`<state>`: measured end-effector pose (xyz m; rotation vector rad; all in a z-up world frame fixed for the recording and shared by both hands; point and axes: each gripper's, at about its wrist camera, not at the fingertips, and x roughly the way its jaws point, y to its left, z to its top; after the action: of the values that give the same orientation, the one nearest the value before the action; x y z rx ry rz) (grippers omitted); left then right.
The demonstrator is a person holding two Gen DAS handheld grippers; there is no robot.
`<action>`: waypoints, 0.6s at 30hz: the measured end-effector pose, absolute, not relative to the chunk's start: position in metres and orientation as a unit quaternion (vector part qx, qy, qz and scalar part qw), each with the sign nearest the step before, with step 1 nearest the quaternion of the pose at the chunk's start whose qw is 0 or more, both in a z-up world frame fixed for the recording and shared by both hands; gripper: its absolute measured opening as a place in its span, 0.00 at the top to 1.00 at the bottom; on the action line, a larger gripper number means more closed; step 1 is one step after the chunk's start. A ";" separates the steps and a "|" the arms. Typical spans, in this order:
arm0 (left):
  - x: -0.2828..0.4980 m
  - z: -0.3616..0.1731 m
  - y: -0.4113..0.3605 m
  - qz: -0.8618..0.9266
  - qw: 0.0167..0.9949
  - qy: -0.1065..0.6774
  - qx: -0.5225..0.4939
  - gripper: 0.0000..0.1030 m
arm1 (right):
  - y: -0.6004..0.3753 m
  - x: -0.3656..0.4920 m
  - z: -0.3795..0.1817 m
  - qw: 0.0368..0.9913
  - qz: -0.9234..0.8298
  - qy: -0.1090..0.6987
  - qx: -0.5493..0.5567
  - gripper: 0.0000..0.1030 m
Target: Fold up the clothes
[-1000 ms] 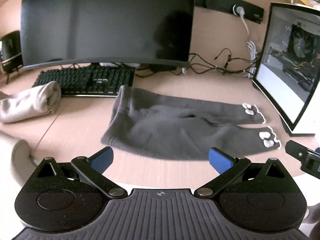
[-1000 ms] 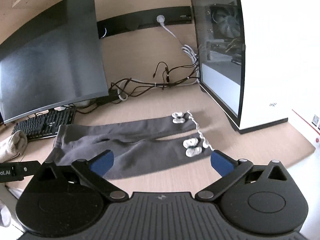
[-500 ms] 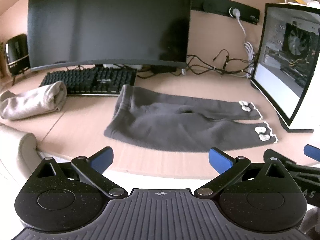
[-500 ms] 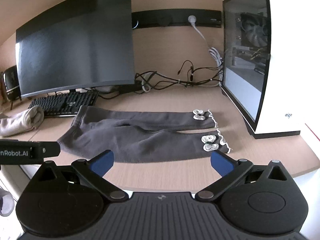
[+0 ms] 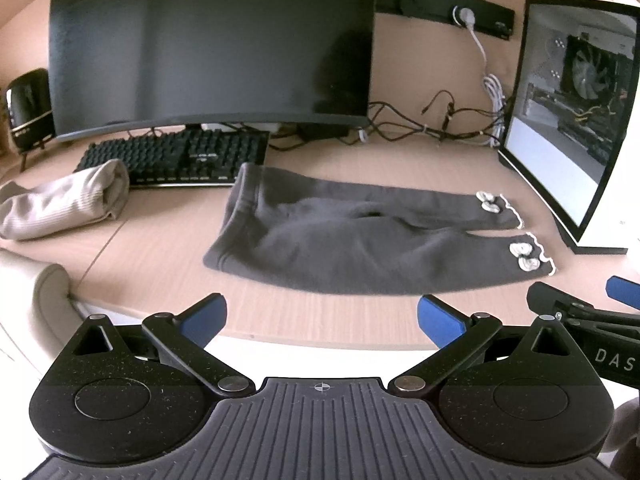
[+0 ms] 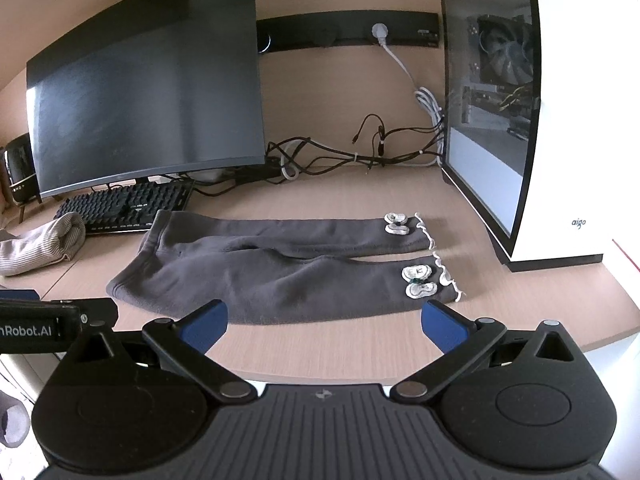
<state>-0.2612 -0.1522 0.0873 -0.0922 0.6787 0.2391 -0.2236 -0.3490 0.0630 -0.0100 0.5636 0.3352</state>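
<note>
Over the last second both grippers drew back from the grey trousers [image 5: 360, 240] toward the near edge of the desk [image 5: 320, 324]. The left gripper [image 5: 320, 320] levelled out from a downward tilt, and the right gripper [image 6: 324, 326] swung leftward to face the trousers squarely. The right gripper's fingers [image 5: 624, 298] came further into the left wrist view.

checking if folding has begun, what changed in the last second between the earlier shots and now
Both grippers, left gripper and right gripper, drew back toward the desk's near edge, fingers open, holding nothing. The grey pants stayed flat and unfolded; the beige garment and keyboard did not move.
</note>
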 end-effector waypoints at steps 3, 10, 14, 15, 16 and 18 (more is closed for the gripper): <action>-0.260 0.087 -0.151 0.118 0.934 0.334 -0.047 0.00 | -0.349 -0.223 0.062 0.946 0.164 0.280 -0.005 0.00; -0.259 0.085 -0.148 0.117 0.932 0.339 -0.051 0.00 | -0.349 -0.219 0.060 0.944 0.166 0.285 -0.009 0.00; -0.259 0.084 -0.147 0.118 0.931 0.341 -0.052 0.00 | -0.347 -0.218 0.059 0.943 0.169 0.288 -0.013 0.00; -0.259 0.084 -0.147 0.118 0.931 0.342 -0.052 0.00 | -0.347 -0.217 0.059 0.942 0.169 0.288 -0.013 0.00; -0.259 0.084 -0.147 0.118 0.931 0.342 -0.052 0.00 | -0.347 -0.217 0.059 0.942 0.170 0.289 -0.014 0.00; -0.259 0.084 -0.147 0.117 0.931 0.343 -0.053 0.00 | -0.347 -0.217 0.058 0.941 0.171 0.290 -0.015 0.00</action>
<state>-0.2588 -0.1467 0.0840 -0.1078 0.7018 0.2396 -0.2165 -0.3470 0.0585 -0.0308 0.5922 0.3479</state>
